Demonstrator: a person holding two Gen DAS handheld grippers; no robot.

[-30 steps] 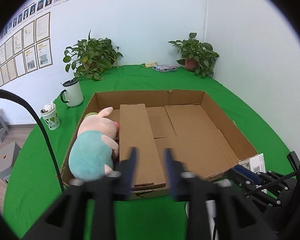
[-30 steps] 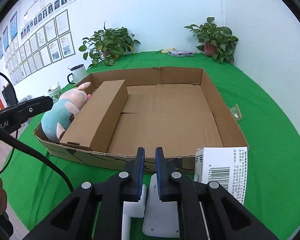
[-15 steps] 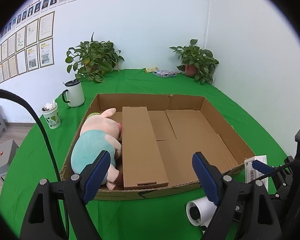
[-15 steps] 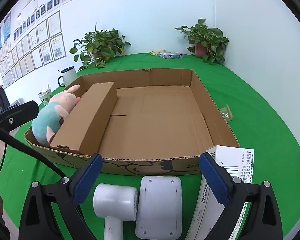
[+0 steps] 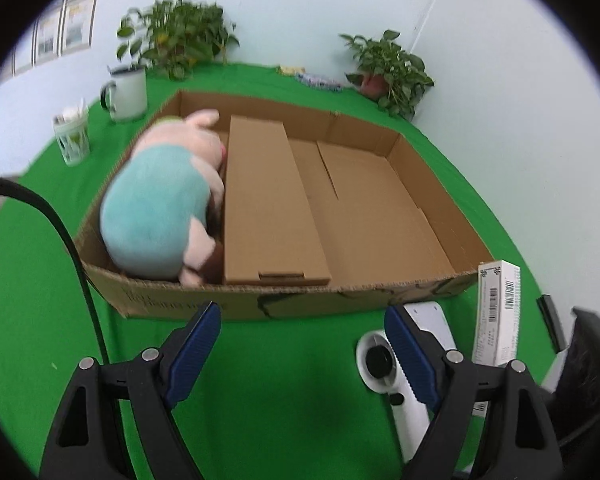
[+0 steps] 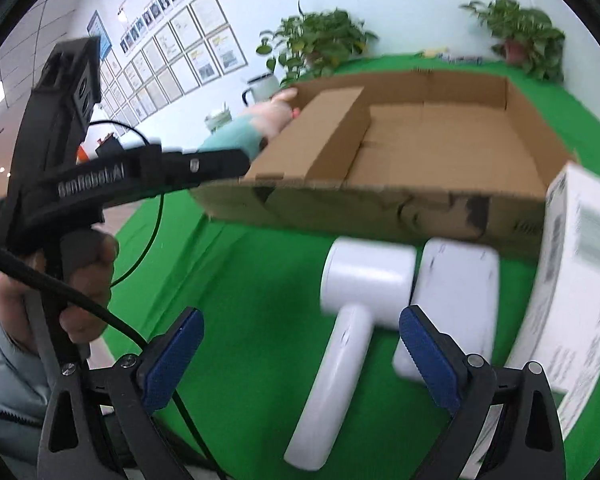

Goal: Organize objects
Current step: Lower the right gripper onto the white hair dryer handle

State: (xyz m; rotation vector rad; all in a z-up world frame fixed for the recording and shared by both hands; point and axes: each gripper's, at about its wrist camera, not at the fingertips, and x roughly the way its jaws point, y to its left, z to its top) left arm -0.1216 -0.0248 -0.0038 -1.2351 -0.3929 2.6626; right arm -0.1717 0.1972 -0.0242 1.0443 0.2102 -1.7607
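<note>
Both grippers have swung nearer the table since a second ago, spreading from nearly shut to wide open. Right gripper (image 6: pixel 300 354) straddles the white hair dryer (image 6: pixel 350 316), touching nothing; left gripper (image 5: pixel 302 344) is empty, its right finger hiding part of the dryer at 3 o'clock. Motion blur smears the white box (image 6: pixel 576 292).

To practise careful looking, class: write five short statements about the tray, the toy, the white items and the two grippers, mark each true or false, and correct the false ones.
1. The plush pig lies inside the cardboard tray. True.
2. The white hair dryer is inside the tray. False: it lies on the green cloth in front of the tray.
3. The right gripper is open and holds nothing. True.
4. The left gripper is shut on the plush pig. False: it is open and empty, in front of the tray.
5. The closed brown box lies in the tray beside the pig. True.
</note>
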